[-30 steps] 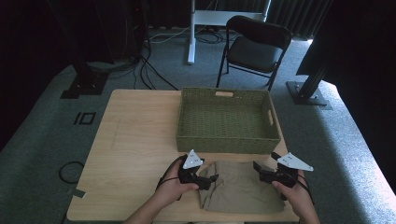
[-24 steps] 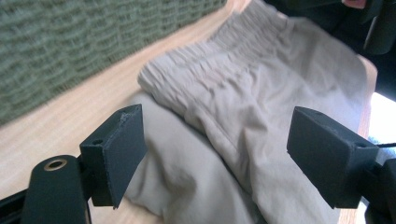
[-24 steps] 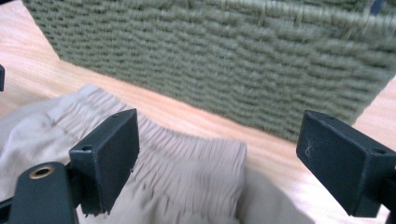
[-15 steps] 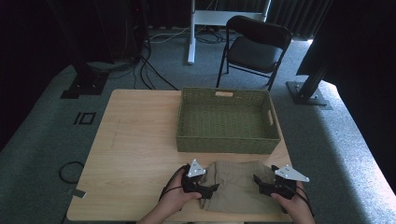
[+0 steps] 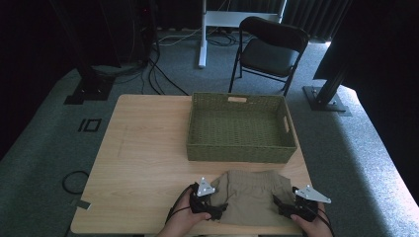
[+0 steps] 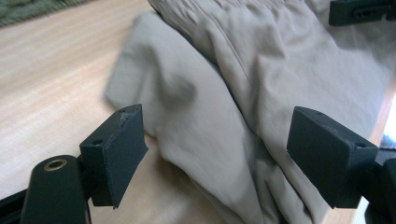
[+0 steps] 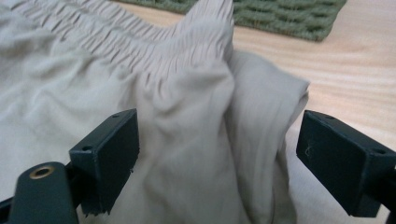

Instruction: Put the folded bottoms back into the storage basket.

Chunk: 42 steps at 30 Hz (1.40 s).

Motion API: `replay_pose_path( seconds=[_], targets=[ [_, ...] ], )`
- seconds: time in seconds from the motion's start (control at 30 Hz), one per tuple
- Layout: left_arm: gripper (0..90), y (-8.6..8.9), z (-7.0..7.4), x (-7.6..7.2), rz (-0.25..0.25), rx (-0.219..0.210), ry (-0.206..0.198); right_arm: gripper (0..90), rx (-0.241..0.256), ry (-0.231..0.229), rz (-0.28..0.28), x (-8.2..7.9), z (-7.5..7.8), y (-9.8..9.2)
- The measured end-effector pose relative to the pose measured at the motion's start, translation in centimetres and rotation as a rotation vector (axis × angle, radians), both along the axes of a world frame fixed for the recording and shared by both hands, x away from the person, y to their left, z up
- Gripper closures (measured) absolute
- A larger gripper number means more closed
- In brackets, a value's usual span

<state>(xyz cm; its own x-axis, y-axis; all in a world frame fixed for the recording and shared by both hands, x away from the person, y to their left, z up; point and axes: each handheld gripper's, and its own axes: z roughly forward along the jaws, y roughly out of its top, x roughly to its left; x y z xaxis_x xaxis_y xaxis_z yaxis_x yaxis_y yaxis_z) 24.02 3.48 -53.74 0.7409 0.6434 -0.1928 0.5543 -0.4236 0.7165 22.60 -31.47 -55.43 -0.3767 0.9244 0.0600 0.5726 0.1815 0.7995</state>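
Beige shorts lying flat at the near edge of the table, just in front of the green woven basket and apart from its front wall, elastic waistband turned toward the basket. Left gripper at the left side of the cloth, jaws wide apart around the folded side seam with nothing pinched yet; in the left gripper view the fabric bulges up between the 2 black pads. Right gripper at the right side, jaws likewise spread, straddling the gathered waistband corner and the doubled edge beside it. Thin, soft, light cloth by the look of it: no stiffness, likely to sag and unfold when lifted, not fragile, little risk of slipping once several layers are pinched. Best hold probably the thick elastic band or the folded side edges, 1 gripper per side, so that the fold keeps its shape. Compared with 1 second ago: both grippers lower and closer to the near edge, dropped from beside the upper part of the shorts to its 2 lower sides; shorts and basket in the same place.
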Motion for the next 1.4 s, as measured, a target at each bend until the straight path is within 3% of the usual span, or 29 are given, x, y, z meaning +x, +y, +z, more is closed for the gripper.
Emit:
replay_pose_path(
  seconds=[0.2, 0.27, 0.33, 0.5, 0.7, 0.9, 1.07, 1.13, 1.27, 1.4],
  targets=[
    [20.2, 0.3, -0.4, -0.6, 0.019, 0.001, 0.012, 13.0, -0.005, 0.011, 0.000, -0.2, -0.3, -0.2],
    [20.2, 0.7, -0.6, -0.7, 0.049, 0.000, 0.016, 13.0, 0.001, 0.011, -0.003, -0.4, -0.4, -0.2],
    [20.2, 0.7, -0.8, -0.7, 0.053, -0.013, 0.038, 13.0, 0.001, 0.015, -0.004, -0.4, -0.5, -0.2],
    [19.7, 0.2, -1.2, -0.3, 0.061, -0.042, 0.061, 13.0, -0.007, 0.030, 0.002, -0.4, -0.8, 0.0],
    [19.4, -0.8, -1.2, 0.1, 0.054, -0.040, 0.061, 12.6, -0.008, 0.028, 0.003, -0.3, -1.1, 0.0],
    [18.0, -2.0, -1.3, 0.3, 0.038, -0.033, 0.042, 12.4, -0.014, 0.022, 0.000, -0.3, -1.2, 0.2],
    [16.6, -3.5, -1.8, 0.5, 0.009, 0.007, -0.043, 11.9, -0.006, 0.004, -0.014, -0.6, -1.4, 0.7],
    [15.9, -3.8, -1.8, 0.5, 0.001, 0.016, -0.048, 12.2, -0.005, 0.007, -0.018, -0.6, -1.3, 0.8],
    [15.0, -4.3, -1.8, 1.0, -0.027, 0.024, -0.054, 19.7, -0.012, 0.011, 0.005, -0.5, -1.2, 1.1],
    [15.1, -4.9, -1.8, 1.7, -0.029, 0.019, -0.051, 38.1, -0.003, 0.018, 0.057, -0.3, -0.8, 1.7]
  ],
)
